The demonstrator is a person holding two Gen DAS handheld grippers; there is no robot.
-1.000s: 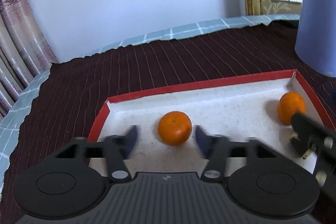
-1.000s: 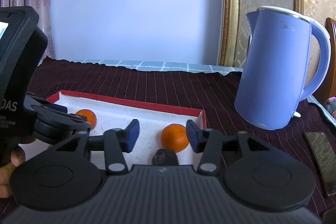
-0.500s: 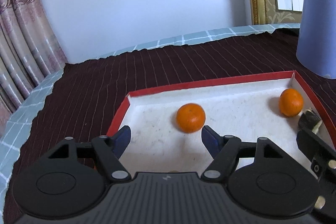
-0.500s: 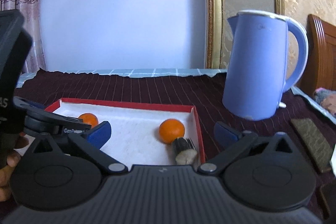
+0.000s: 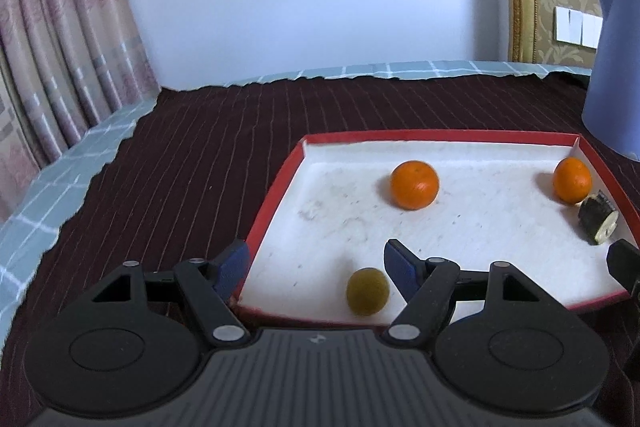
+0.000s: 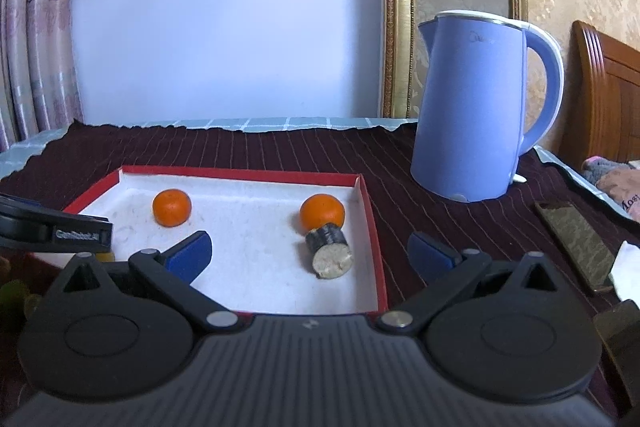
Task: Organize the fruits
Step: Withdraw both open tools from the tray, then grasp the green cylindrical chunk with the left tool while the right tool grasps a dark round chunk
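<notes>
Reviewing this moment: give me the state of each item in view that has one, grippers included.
left gripper: open, empty, over the tray's near edge
right gripper: open wide, empty
tray: holds four items
orange, middle: resting loose
orange, corner: touching the dark cut piece
dark cut piece: lying on its side
green fruit: resting near the tray's front
kettle: upright, lid closed

Soft, cool daylight, even; faint shadows under fruit in tray (image 5: 276,183); pale wall (image 6: 224,19) slightly washed out; fisheye bent frame edges; olive-green fruit (image 5: 367,291) blurred.
</notes>
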